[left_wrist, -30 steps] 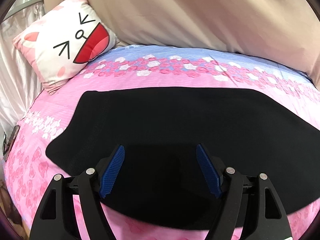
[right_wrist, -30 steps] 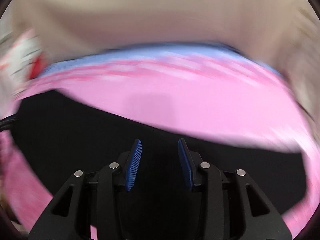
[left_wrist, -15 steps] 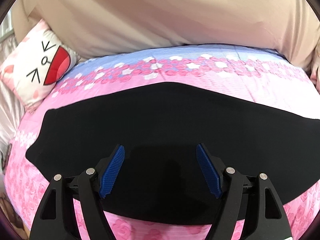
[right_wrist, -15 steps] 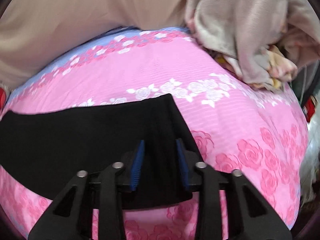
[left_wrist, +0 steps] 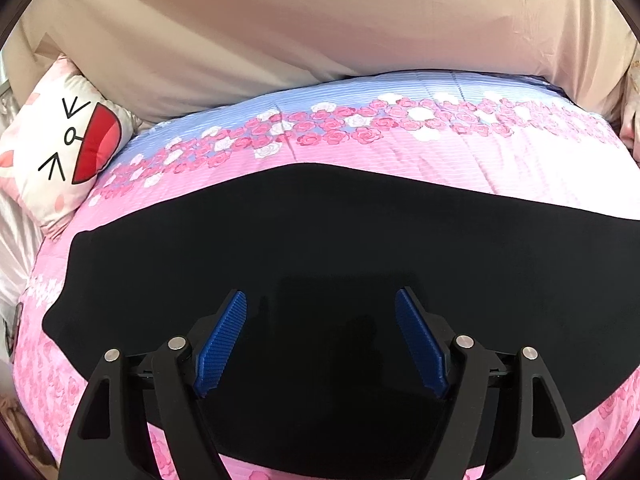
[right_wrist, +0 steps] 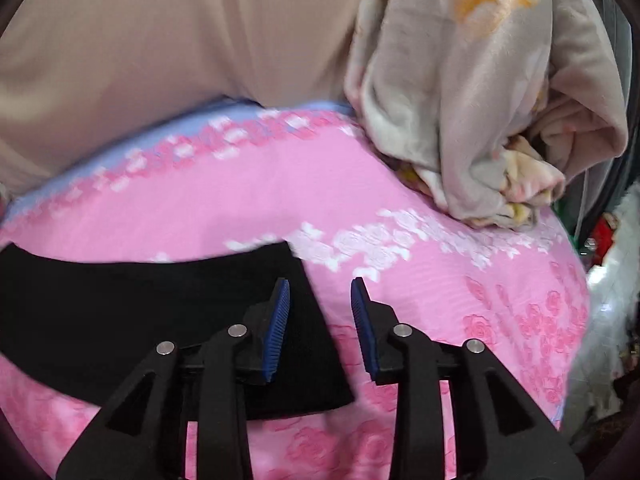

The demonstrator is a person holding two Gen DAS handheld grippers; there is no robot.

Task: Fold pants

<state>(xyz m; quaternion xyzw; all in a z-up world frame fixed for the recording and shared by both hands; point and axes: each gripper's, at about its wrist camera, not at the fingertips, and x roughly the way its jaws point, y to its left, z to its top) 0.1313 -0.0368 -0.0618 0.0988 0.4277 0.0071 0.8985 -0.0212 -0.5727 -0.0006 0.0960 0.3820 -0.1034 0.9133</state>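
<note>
Black pants (left_wrist: pixel 320 248) lie flat as one long strip across the pink floral bed cover (left_wrist: pixel 400 152). My left gripper (left_wrist: pixel 320 300) is open and empty, hovering over the middle of the strip near its front edge. In the right wrist view the right end of the pants (right_wrist: pixel 160 312) shows, with its ribbed end band (right_wrist: pixel 316 352). My right gripper (right_wrist: pixel 320 286) is open and empty, straddling the end edge of the band, its left finger over the pants and its right finger over the cover.
A cat-face pillow (left_wrist: pixel 60 148) lies at the far left of the bed. A beige curtain (left_wrist: pixel 320 32) hangs behind the bed. A crumpled beige floral blanket (right_wrist: pixel 480 92) is piled at the bed's far right. Clutter (right_wrist: pixel 604 240) stands past the bed's right edge.
My right gripper has swung right along the pants to their right end and opened slightly wider. My left wrist view has shifted right, so the pillow sits further left.
</note>
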